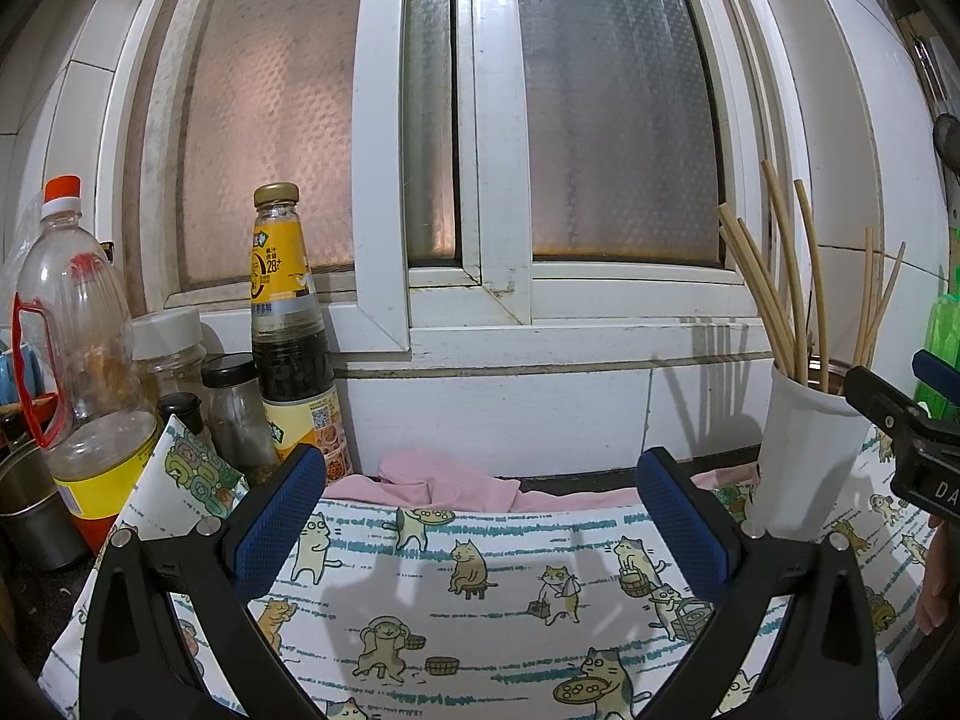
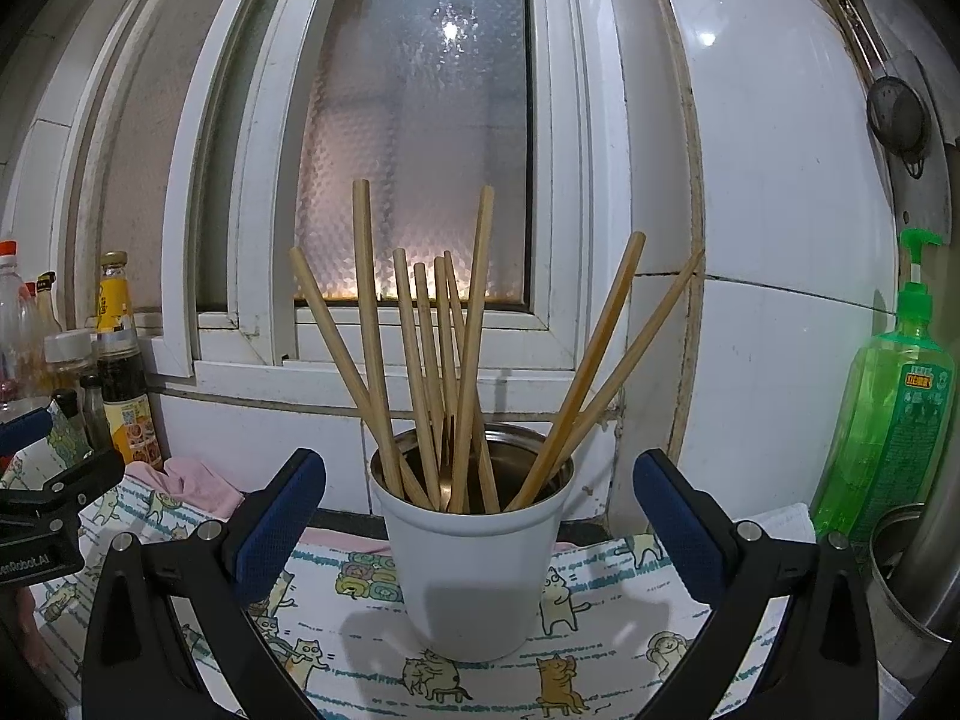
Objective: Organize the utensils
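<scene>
A white utensil cup [image 2: 474,564] with a metal liner stands on a cat-print cloth [image 2: 600,648] and holds several wooden chopsticks [image 2: 468,360] leaning outward. My right gripper [image 2: 480,516] is open, its blue pads on either side of the cup, not touching it. In the left wrist view the same cup [image 1: 804,456] with its chopsticks [image 1: 786,288] is at the right. My left gripper [image 1: 480,510] is open over the cloth [image 1: 468,600] with nothing between its fingers. The right gripper's body [image 1: 912,432] shows at that view's right edge.
Sauce bottles and jars [image 1: 288,330] crowd the left against the window sill [image 1: 540,342]. A pink rag [image 1: 444,480] lies behind the cloth. A green soap bottle [image 2: 888,408] and a steel pot [image 2: 906,564] stand at the right. A strainer [image 2: 900,120] hangs on the tiled wall.
</scene>
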### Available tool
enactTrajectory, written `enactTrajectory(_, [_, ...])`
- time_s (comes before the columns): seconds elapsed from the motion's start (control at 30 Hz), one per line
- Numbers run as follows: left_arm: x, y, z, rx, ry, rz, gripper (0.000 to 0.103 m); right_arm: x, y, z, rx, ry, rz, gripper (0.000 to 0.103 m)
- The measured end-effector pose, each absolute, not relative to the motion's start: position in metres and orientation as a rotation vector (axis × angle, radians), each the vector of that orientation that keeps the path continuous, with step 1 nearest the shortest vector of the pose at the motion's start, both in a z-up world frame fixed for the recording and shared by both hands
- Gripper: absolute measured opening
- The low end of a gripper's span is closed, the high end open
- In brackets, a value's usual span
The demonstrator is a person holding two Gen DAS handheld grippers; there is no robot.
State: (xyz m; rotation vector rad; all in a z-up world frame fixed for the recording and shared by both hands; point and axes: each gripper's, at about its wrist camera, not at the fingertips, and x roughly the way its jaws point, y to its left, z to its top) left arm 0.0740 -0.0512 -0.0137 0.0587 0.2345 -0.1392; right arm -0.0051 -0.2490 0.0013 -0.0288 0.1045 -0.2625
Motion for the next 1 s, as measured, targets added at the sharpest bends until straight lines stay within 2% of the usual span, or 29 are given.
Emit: enactTrajectory(1.0, [0.074,-0.052,-0.0134,0.065,0.234,-0.144,0.103,-0.0053,-0.2472,0.0011,-0.042,0.109,-0.265,0.103])
